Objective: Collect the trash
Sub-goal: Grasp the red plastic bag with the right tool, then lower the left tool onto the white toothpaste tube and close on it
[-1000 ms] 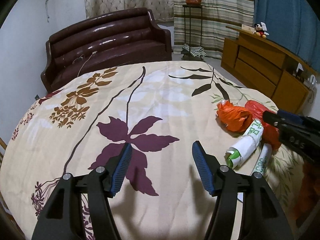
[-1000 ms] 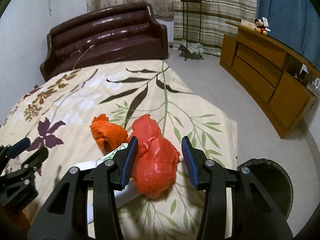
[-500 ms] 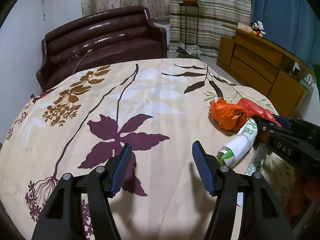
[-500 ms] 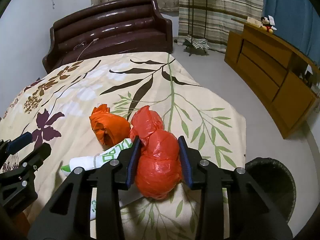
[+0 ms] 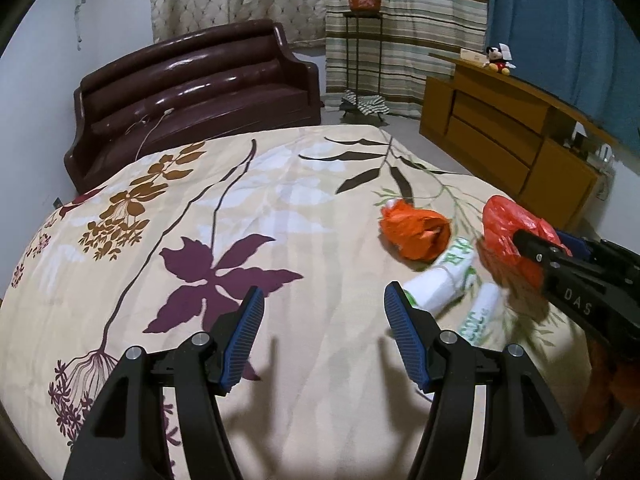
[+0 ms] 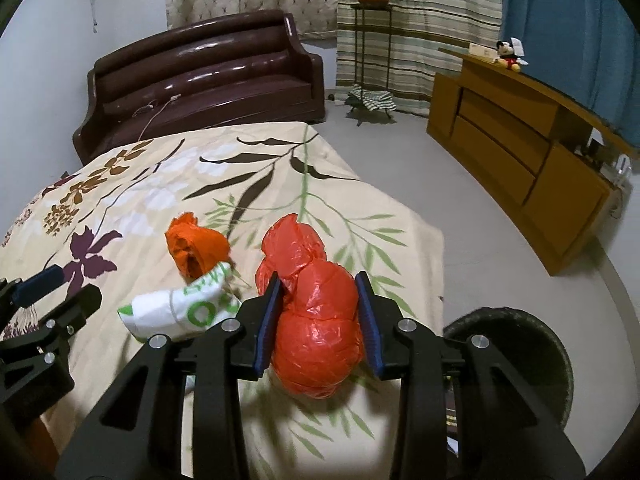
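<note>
Trash lay in a small heap near the right edge of the flowery cream bedspread (image 6: pixel 224 168): a crumpled red plastic bag (image 6: pixel 316 320), a scrunched orange plastic bag (image 6: pixel 198 248) and a rolled white wrapper with green print (image 6: pixel 180 308). My right gripper (image 6: pixel 319 320) was squeezed tight on the red bag, with a blue pad on each side of its fat middle. My left gripper (image 5: pixel 320 336) was wide open, holding nothing, above the bedspread near the white wrapper. The round black bin (image 6: pixel 516 360) sat on the floor, just off the bed's edge on my right. I thought the best way was to keep the squeeze firm, lift the bag straight up so the loose top did not snag the other trash, carry it over the bin's mouth, and only then let go.
</note>
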Demonstrator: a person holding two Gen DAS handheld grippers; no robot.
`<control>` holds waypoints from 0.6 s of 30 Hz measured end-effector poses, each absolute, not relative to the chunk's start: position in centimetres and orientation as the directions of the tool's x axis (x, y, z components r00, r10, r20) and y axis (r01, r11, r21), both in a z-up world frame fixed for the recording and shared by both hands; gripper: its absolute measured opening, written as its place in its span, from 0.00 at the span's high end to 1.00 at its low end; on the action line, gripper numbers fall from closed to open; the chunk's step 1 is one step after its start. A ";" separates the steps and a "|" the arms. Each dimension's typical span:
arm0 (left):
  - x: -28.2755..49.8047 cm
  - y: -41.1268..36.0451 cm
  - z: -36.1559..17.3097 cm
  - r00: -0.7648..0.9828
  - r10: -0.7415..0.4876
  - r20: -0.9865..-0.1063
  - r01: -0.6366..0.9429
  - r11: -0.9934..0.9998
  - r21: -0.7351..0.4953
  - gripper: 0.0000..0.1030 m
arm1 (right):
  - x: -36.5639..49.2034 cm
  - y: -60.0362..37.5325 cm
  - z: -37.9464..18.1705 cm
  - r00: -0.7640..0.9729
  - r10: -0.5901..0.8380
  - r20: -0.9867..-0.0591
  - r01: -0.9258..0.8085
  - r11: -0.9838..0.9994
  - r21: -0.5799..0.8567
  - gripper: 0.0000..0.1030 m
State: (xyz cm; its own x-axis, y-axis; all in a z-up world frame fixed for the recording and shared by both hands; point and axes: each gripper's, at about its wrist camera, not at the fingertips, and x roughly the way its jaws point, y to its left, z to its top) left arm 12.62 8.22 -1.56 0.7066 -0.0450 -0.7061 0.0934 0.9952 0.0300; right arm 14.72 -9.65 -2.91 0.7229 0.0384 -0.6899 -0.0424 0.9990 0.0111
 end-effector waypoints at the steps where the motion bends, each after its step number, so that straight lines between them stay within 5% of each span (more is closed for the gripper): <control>1: 12.4 7.8 -1.5 0.707 -0.051 -0.706 0.102 0.994 0.031 0.40 | 14.4 -9.9 -2.9 0.723 0.032 -0.690 -0.038 0.999 0.007 0.66; 18: 11.1 1.4 -3.3 0.673 -0.147 -0.725 0.275 0.960 0.060 0.45 | 10.3 -14.4 -3.3 0.728 -0.014 -0.685 0.053 0.998 0.036 0.66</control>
